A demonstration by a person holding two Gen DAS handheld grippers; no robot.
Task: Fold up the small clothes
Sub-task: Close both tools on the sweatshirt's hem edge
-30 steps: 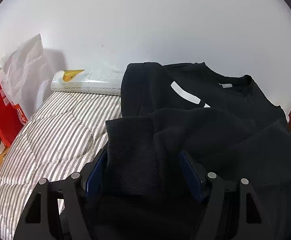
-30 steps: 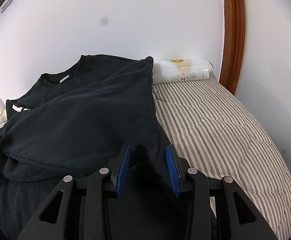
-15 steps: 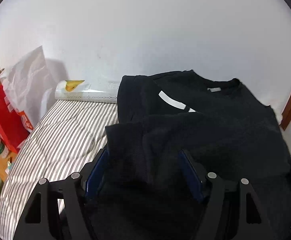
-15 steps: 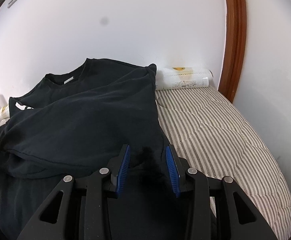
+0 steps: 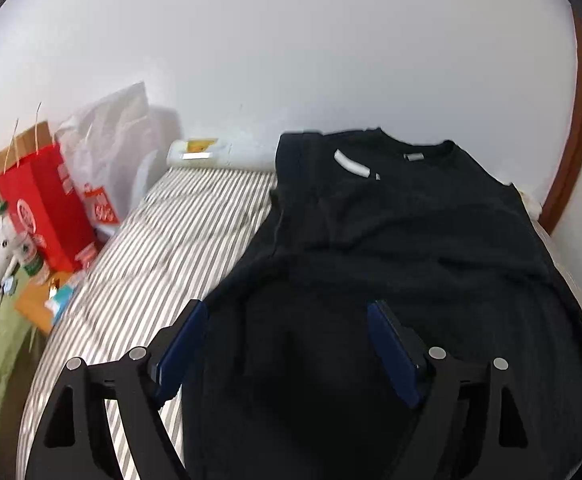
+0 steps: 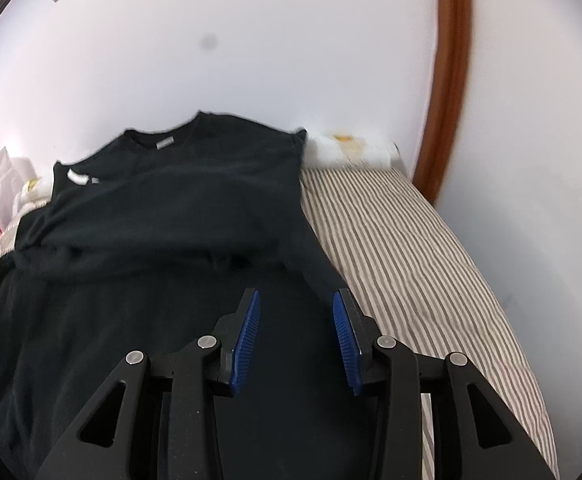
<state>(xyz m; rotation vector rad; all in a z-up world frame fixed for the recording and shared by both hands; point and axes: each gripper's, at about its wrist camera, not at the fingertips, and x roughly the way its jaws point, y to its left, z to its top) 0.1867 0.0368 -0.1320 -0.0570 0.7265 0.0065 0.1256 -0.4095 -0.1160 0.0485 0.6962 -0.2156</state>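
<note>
A black T-shirt (image 5: 403,232) lies on the striped bed, collar toward the wall, its lower part folded up over its chest. It fills the left and middle of the right wrist view (image 6: 171,216). My left gripper (image 5: 287,312) is open above the shirt's near left part, with nothing between the blue pads. My right gripper (image 6: 295,300) is open above the shirt's near right edge, also empty. A white stripe (image 5: 351,163) shows near the shirt's left shoulder.
The striped mattress (image 5: 171,232) is bare left of the shirt and right of it (image 6: 403,248). A white roll (image 5: 207,154) lies along the wall. A red bag (image 5: 47,204), white plastic bag (image 5: 111,140) and clutter stand left. A brown frame (image 6: 447,80) rises at right.
Both grippers let go of the shirt's hem, which now lies folded up over the chest. Both grippers have pulled back and risen from the shirt.
</note>
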